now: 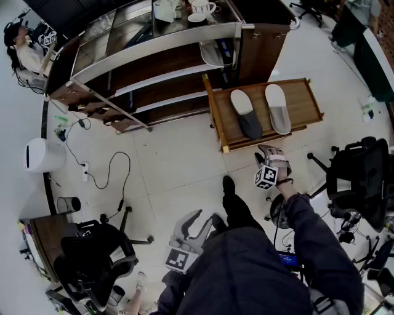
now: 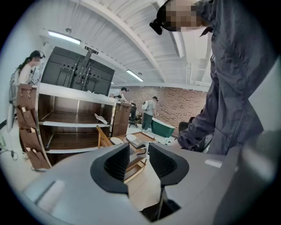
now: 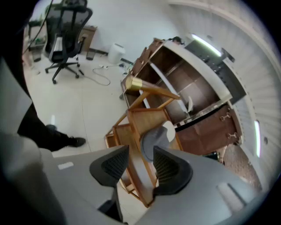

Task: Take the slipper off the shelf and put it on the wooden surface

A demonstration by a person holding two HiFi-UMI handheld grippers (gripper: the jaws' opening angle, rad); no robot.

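Note:
Two slippers lie side by side on the low wooden surface [image 1: 306,98]: a dark grey one [image 1: 246,114] and a light one [image 1: 278,108]. Another light slipper [image 1: 212,55] rests on a shelf board of the open shelf unit [image 1: 154,74]; the left gripper view also shows this slipper [image 2: 101,118]. My right gripper [image 1: 267,151] hovers just off the surface's front edge, open and empty. In its own view the right gripper [image 3: 141,165] frames the dark slipper [image 3: 153,138] behind the jaws. My left gripper [image 1: 203,219] hangs low near my body; in its own view the left gripper [image 2: 139,160] is open and empty.
Office chairs stand at the right [image 1: 360,178] and lower left [image 1: 95,252]. A white bin [image 1: 43,155] and cables [image 1: 108,169] are on the floor left of the shelf. Cups [image 1: 202,8] sit on the shelf top. A person [image 1: 21,49] stands at far left.

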